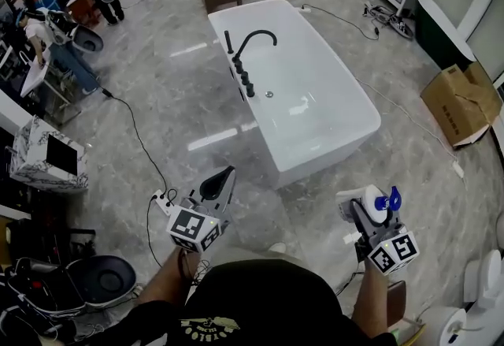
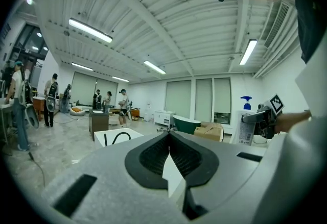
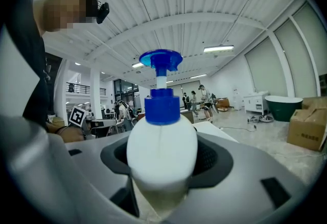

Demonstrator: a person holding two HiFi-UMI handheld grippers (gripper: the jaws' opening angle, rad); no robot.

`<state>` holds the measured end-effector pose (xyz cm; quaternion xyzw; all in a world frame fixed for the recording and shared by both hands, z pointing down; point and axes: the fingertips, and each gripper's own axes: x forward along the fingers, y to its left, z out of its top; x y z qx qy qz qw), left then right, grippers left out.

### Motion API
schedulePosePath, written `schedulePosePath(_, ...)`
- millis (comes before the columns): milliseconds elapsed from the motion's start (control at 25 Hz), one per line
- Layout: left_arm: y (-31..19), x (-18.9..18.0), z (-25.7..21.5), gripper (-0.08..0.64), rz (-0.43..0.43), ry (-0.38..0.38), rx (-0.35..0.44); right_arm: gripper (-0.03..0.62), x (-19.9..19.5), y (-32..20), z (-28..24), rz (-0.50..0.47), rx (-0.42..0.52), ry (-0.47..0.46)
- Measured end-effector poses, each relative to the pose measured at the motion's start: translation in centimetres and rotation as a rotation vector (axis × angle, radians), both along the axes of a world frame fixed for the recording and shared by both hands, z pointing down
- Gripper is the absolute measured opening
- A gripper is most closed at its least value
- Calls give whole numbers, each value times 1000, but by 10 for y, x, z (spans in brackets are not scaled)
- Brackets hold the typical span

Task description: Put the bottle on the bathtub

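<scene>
Our right gripper (image 1: 367,217) is pinching the white bottle (image 1: 368,199) with the blue pump. It is well short of the bathtub (image 1: 368,104), off its near end. Our left gripper (image 1: 226,177) is pressed together with nothing in it, also off the near end. The bathtub's edge looks thin and smooth. If we set the round bottle down crooked, we think it could tip and slide into the bathtub.
</scene>
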<state>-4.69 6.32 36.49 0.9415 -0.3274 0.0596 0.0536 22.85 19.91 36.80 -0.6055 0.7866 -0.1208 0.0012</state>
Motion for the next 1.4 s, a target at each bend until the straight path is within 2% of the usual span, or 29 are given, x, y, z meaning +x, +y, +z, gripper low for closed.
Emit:
schedulePosePath(200,10,15,6,9,-42,-42,-7,268,35,-6,8,-10,5,-31)
schedulePosePath(320,2,10,10,9,-57,-69,-10,268,34,-18,16,-25,0,-44)
schedulePosePath(600,-28,2,12,9,-53,-59,-24,268,18,-51,19,-38,-12,-47)
schedulePosePath(720,-42,7,20,9,-18,-40,-42,268,17,-56,26,-8,-26,-41)
schedulePosePath(960,-67,60,17,9,78,-44,-33,268,51,-70,24,48,-43,-35)
schedulePosePath(1400,-142,85,24,9,178,-15,-64,268,45,-146,17,76,-50,-19)
